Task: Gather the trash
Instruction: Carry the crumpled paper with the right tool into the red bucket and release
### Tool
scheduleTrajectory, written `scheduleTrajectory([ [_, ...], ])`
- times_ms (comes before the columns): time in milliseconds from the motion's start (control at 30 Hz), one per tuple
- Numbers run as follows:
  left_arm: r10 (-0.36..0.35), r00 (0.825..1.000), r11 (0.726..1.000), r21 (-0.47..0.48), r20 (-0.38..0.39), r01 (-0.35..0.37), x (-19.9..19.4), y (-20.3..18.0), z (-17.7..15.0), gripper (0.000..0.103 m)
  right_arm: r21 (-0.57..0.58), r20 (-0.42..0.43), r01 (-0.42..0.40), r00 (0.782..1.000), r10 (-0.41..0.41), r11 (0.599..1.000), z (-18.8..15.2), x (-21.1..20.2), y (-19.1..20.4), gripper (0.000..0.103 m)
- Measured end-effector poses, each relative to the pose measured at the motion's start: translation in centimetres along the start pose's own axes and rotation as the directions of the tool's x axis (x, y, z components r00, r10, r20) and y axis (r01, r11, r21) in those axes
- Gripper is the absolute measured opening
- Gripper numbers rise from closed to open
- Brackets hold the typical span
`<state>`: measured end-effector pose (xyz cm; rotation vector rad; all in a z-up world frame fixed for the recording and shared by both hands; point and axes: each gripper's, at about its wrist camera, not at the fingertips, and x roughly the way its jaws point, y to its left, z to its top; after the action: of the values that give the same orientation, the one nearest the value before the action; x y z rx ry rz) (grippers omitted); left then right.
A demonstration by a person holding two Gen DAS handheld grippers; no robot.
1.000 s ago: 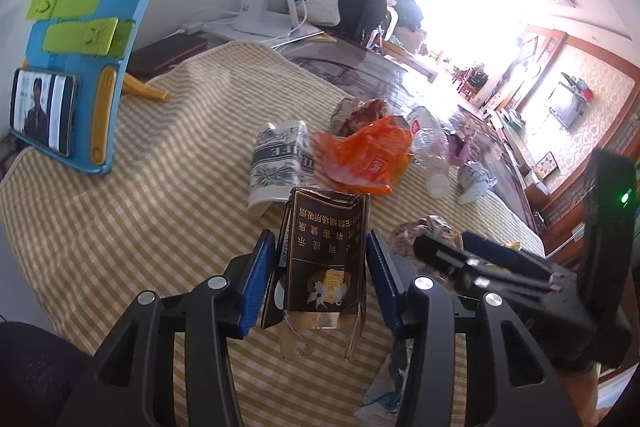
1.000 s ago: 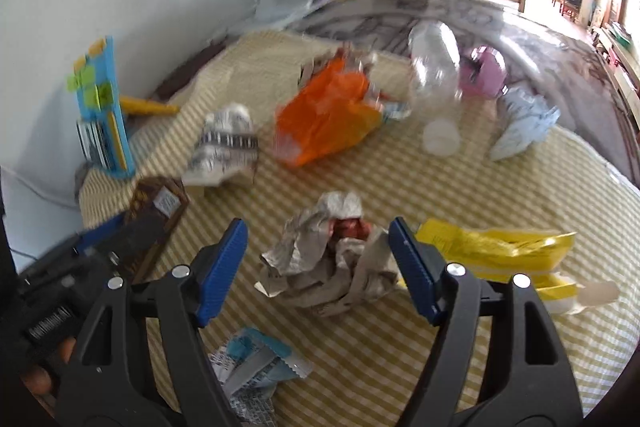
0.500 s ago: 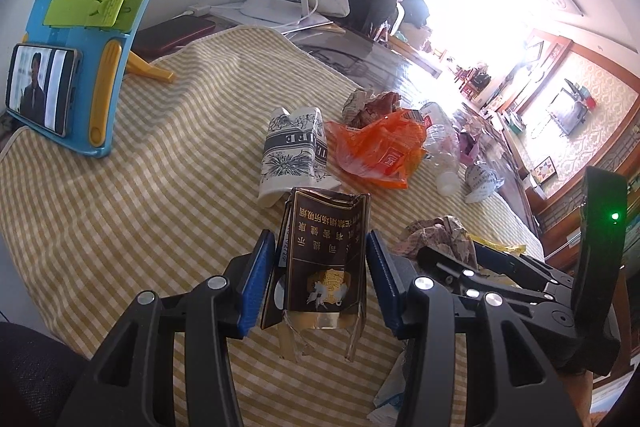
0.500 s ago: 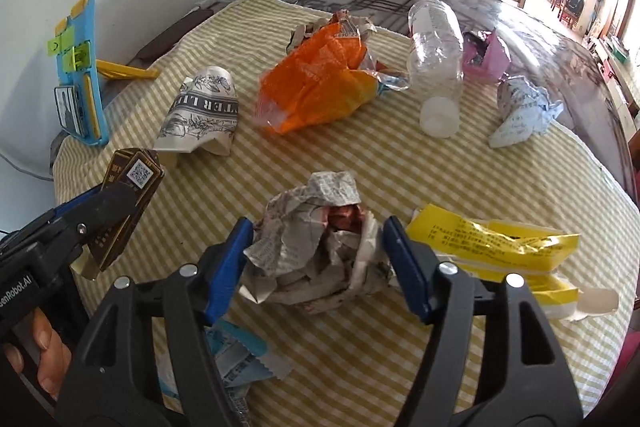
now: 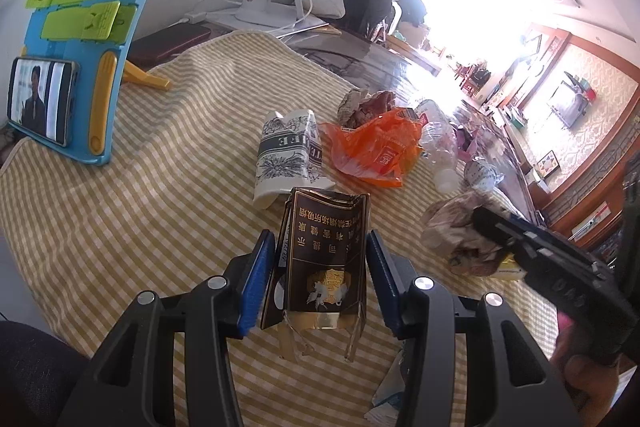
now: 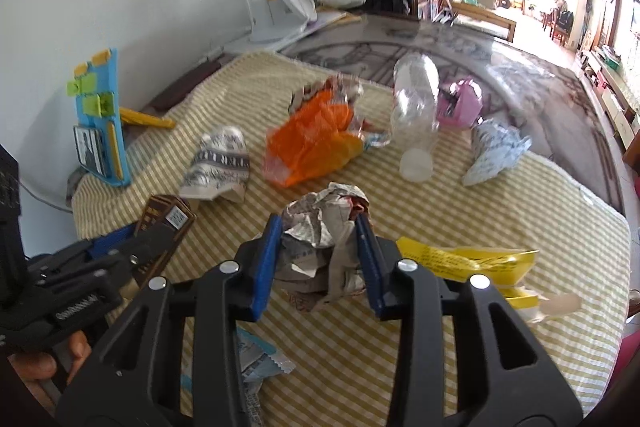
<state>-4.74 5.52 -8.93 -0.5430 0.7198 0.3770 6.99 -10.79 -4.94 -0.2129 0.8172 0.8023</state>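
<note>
Left gripper (image 5: 320, 275) jaws grasp a brown carton (image 5: 326, 259). Right gripper (image 6: 320, 259) jaws clench a paper wad (image 6: 324, 239) above the checked counter (image 6: 500, 211).

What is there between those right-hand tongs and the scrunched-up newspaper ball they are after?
Nothing: the right tongs are already shut on the crumpled newspaper ball, with both blue pads pressing its sides. The left tongs hold a dark cigarette pack.

Yellow-and-white checked cloth (image 6: 460, 211), orange bag (image 6: 312, 143), dark brown carton (image 5: 324, 259), blue-padded black tongs (image 6: 320, 259)
</note>
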Motion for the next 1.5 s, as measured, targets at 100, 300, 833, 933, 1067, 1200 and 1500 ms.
scheduleTrajectory([
  [100, -0.002, 1.0, 1.0, 0.016, 0.005, 0.002, -0.4, -0.7, -0.1, 0.045, 0.017, 0.034, -0.008, 0.999, 0.008, 1.0, 0.1, -1.5, -0.8, 0.037],
  [300, -0.022, 1.0, 0.997, 0.067, 0.003, 0.022, -1.1, -3.0, -0.5, 0.045, 0.047, 0.089, 0.001, 0.996, -0.005, 0.999, -0.3, -4.5, -2.6, 0.037],
  [833, -0.137, 0.989, 0.959, 0.244, -0.051, 0.146, -1.8, -12.8, -3.4, 0.045, 0.271, 0.208, 0.079, 0.968, -0.139, 0.959, -4.1, -13.5, -12.6, 0.037],
  [933, -0.173, 0.983, 0.939, 0.29, -0.067, 0.185, -2.1, -15.1, -4.3, 0.045, 0.307, 0.221, 0.149, 0.95, -0.222, 0.94, -5.1, -15.5, -14.7, 0.037],
  [1067, -0.216, 0.971, 0.914, 0.329, -0.1, 0.237, -2.3, -17.6, -5.6, 0.045, 0.389, 0.211, 0.264, 0.907, -0.364, 0.883, -7.5, -18.7, -18.6, 0.037],
  [1200, -0.257, 0.956, 0.885, 0.361, -0.143, 0.293, -2.1, -20.1, -7.0, 0.045, 0.486, 0.164, 0.363, 0.855, -0.491, 0.795, -10.8, -21.8, -22.7, 0.037],
  [1500, -0.372, 0.89, 0.796, 0.402, -0.265, 0.452, -2.0, -26.8, -10.3, 0.045, 0.699, -0.042, 0.466, 0.784, -0.62, 0.543, -18.5, -25.4, -29.8, 0.043],
])
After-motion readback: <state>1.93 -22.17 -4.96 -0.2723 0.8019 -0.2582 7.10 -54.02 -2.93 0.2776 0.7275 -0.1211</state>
